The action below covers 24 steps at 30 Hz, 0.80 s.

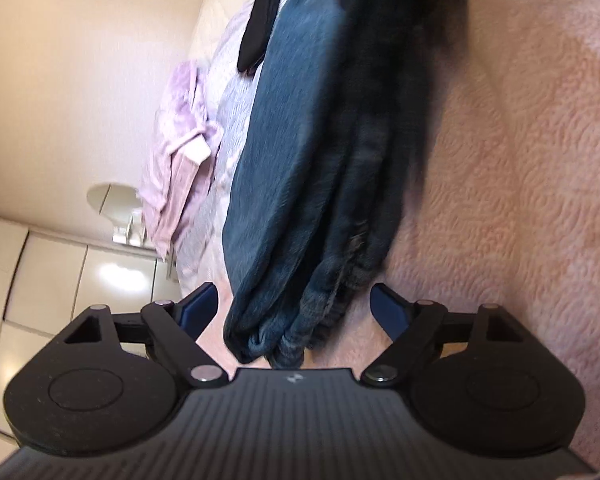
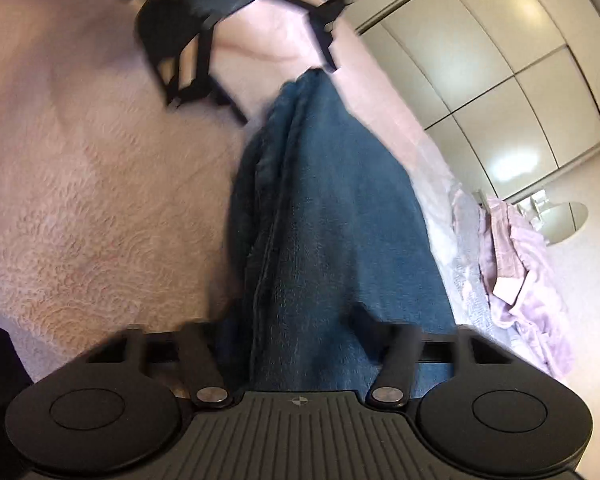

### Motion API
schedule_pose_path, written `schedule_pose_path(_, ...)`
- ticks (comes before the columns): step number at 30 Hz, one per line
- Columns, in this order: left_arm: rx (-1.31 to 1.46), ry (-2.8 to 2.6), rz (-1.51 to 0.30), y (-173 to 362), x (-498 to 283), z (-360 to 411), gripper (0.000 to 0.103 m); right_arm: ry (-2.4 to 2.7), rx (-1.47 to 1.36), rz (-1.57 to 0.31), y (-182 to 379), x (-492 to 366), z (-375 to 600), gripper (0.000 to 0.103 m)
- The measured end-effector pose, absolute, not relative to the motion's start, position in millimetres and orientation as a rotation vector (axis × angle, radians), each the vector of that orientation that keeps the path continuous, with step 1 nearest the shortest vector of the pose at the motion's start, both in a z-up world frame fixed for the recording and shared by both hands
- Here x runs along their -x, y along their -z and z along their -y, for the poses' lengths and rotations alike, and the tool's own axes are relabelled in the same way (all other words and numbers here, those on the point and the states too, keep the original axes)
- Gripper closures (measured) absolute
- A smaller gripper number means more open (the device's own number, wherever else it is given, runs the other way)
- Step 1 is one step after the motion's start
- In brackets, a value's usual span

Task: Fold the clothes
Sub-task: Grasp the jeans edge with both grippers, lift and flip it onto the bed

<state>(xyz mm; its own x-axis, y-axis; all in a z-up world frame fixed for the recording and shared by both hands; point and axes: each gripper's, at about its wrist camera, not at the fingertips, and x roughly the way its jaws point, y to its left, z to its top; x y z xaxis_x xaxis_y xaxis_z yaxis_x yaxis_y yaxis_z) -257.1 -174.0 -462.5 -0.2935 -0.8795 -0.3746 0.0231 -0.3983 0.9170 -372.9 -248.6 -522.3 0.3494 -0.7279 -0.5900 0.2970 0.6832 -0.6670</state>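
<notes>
The dark blue garment (image 1: 300, 200) lies stretched along the pink bed (image 1: 520, 200); the left gripper (image 1: 294, 304) has jaws wide around its gathered end, not pressing; the right gripper (image 2: 288, 324) has jaws half-open astride the cloth, grip unclear.

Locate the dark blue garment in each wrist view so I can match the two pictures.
Left wrist view: the dark blue garment runs from top centre down to between the open tongs, on the pink bedspread.
Right wrist view: the dark blue garment fills the centre, running from the near tongs toward the other tongs at top.
Shared landmark: the lilac clothes pile beside it.
</notes>
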Motion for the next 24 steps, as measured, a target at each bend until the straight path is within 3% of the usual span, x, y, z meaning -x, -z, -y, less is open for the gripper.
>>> schedule_pose_path(3, -1.288, 1.753, 1.198, 466, 268, 176, 0.014, 0.744, 0.482, -0.937, 498, 385, 243, 0.079)
schedule_pose_path(8, -1.277, 1.698, 1.267, 472, 289, 190, 0.009, 0.791, 0.450, -0.907, 467, 401, 232, 0.080)
schedule_pose_path(9, -1.298, 1.707, 1.254, 473, 292, 193, 0.011, 0.791, 0.440, -0.912, 469, 407, 230, 0.080)
schedule_pose_path(11, -1.354, 1.741, 1.218, 476, 297, 195, 0.027, 0.788, 0.418, -0.923, 477, 418, 228, 0.080)
schedule_pose_path(12, -1.376, 1.753, 1.202, 477, 298, 194, 0.042, 0.788, 0.415, -0.923, 481, 421, 225, 0.080)
schedule_pose_path(13, -1.390, 1.762, 1.186, 477, 299, 193, 0.050, 0.791, 0.418, -0.917, 485, 422, 221, 0.080)
schedule_pose_path(15, -1.382, 1.769, 1.159, 478, 297, 190, 0.058, 0.796, 0.425, -0.906, 493, 423, 213, 0.076)
schedule_pose_path(16, -1.372, 1.781, 1.139, 477, 296, 190, 0.061, 0.800, 0.432, -0.901, 498, 423, 209, 0.072)
schedule_pose_path(18, -1.351, 1.809, 1.090, 470, 295, 191, 0.063, 0.812, 0.456, -0.890, 509, 419, 200, 0.051)
schedule_pose_path(19, -1.341, 1.824, 1.061, 465, 295, 192, 0.064, 0.817, 0.467, -0.885, 514, 417, 196, 0.046)
schedule_pose_path(24, -1.312, 1.847, 1.014, 451, 298, 196, 0.060, 0.861, 0.586, -0.937, 539, 404, 205, 0.045)
